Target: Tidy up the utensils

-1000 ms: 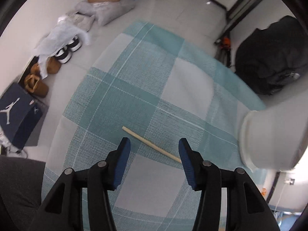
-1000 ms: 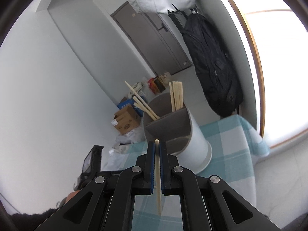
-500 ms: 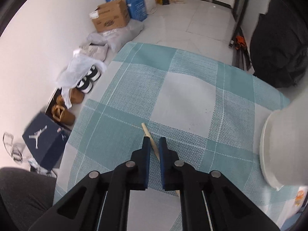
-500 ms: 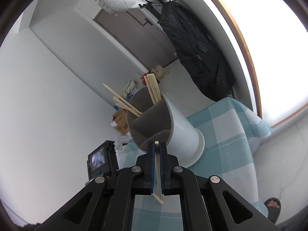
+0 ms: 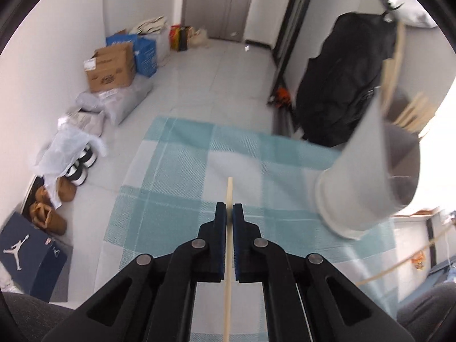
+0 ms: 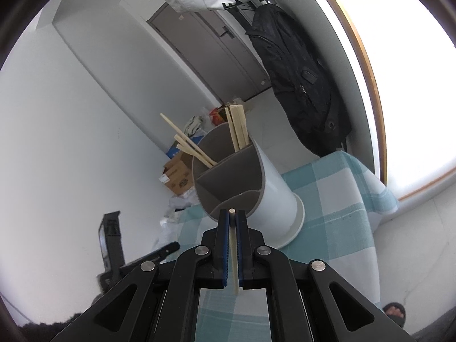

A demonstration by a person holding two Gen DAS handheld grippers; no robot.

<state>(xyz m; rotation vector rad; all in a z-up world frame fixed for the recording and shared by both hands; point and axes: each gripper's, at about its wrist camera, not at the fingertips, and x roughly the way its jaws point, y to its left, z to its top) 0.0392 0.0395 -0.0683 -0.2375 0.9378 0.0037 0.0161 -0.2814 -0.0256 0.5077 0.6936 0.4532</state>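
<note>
My left gripper is shut on a pale wooden chopstick, lifted above the teal checked tablecloth; its tip pokes out past the blue pads. A white utensil holder with a grey divided inside stands to the right, blurred, with several chopsticks in it. In the right wrist view my right gripper is shut on another chopstick, just in front of the holder. Its rim sits right behind the fingertips. Several chopsticks lean in the holder's far compartments; the near compartment shows none.
Cardboard boxes, bags and shoes line the floor by the left wall. A black bag hangs at the right, a dark shoebox sits at the lower left. A person's foot shows on the floor beyond the table edge.
My left gripper closed on the chopstick that lay on the cloth and lifted it, rolling so it points forward. The right gripper kept its chopstick near the holder's rim.
</note>
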